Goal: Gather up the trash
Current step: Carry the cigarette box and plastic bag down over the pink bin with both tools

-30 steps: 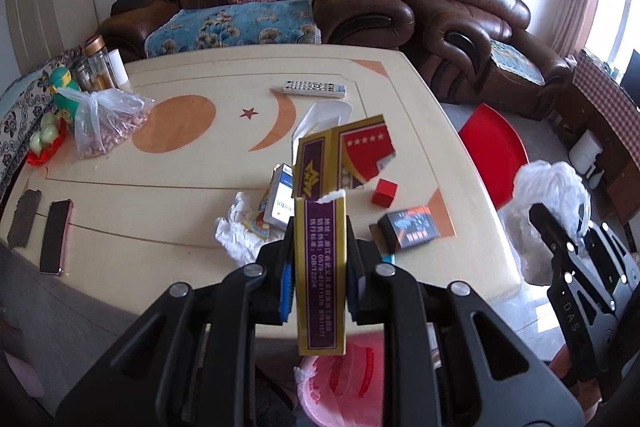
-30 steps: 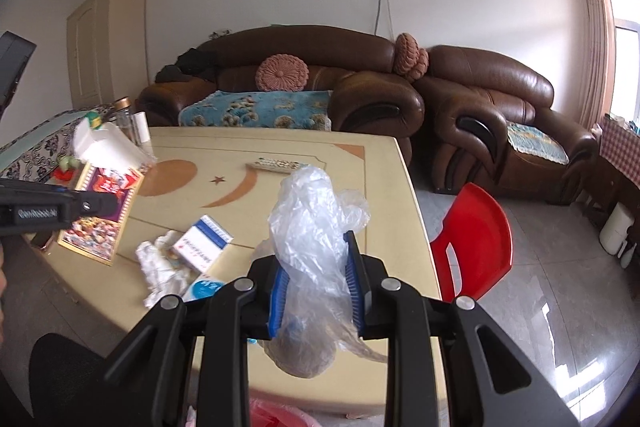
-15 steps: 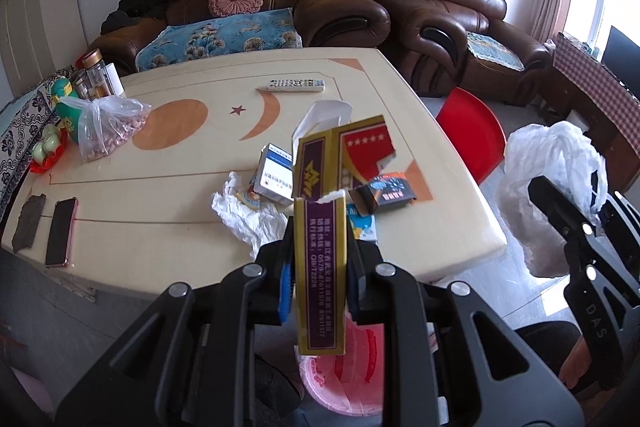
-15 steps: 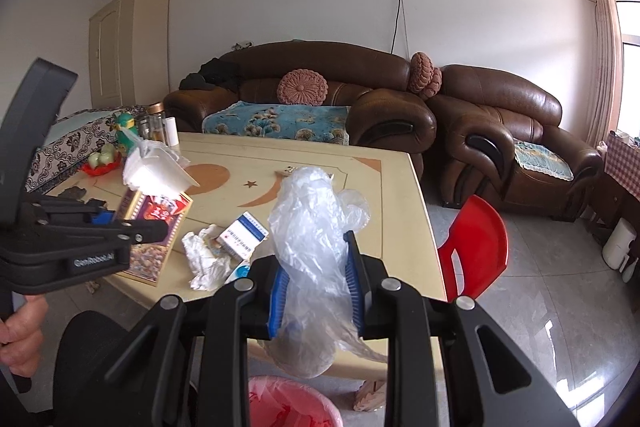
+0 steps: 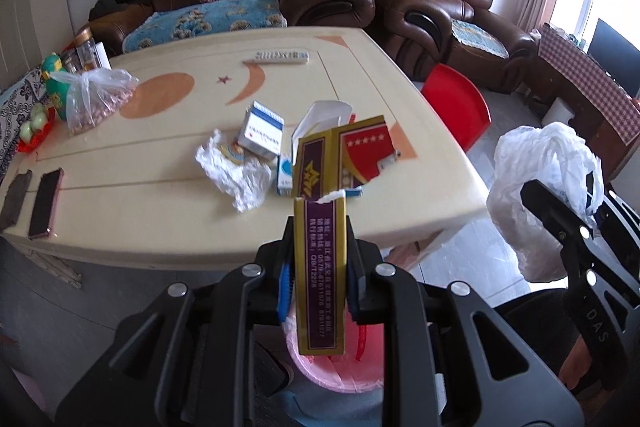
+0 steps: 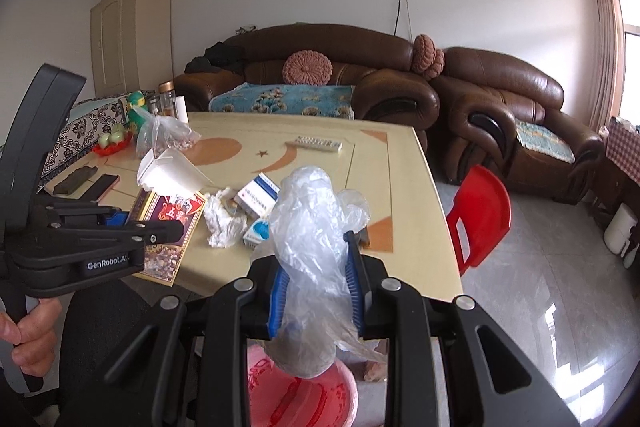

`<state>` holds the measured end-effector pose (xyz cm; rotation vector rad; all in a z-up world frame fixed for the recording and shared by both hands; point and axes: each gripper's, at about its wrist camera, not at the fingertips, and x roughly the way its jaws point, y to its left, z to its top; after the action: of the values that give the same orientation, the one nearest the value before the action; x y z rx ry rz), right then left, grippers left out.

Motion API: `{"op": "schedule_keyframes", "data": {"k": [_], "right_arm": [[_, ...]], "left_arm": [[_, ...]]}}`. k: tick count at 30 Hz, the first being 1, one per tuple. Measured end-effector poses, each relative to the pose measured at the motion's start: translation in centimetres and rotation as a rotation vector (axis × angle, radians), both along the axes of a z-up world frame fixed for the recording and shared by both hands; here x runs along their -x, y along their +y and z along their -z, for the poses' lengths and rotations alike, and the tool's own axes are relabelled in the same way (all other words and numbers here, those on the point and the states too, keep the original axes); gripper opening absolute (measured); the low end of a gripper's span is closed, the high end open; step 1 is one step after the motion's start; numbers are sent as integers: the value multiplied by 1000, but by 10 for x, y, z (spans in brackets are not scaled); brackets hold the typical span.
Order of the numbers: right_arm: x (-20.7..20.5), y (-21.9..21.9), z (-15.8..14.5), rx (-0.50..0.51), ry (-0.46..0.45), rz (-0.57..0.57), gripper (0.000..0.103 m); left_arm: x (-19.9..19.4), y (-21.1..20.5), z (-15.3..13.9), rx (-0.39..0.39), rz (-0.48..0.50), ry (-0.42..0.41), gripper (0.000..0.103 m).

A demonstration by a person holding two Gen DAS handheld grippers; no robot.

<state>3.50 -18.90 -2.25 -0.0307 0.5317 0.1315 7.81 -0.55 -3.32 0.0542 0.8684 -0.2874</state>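
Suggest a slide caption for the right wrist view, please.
Right gripper clamps a clear plastic bag above the pink bin, beside the littered table.

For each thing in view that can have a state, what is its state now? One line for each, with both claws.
left claw: shut on the torn carton.
torn carton: flattened, ripped open, held upright above the pink bin.
right claw: shut on the plastic bag.
plastic bag: crumpled, hanging over the pink bin.
pink bin: open, on the floor by the table.
tissue: crumpled, lying on the table.
blue and white box: closed, on the table.
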Motion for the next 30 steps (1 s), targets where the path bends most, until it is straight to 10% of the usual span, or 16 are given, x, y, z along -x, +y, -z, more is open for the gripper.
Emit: {"op": "schedule_keyframes", "data": {"k": [30], "right_arm": [[-45, -6, 159, -38, 363, -17, 26]], "left_arm": [[-11, -46, 165, -74, 136, 322, 21]]}}
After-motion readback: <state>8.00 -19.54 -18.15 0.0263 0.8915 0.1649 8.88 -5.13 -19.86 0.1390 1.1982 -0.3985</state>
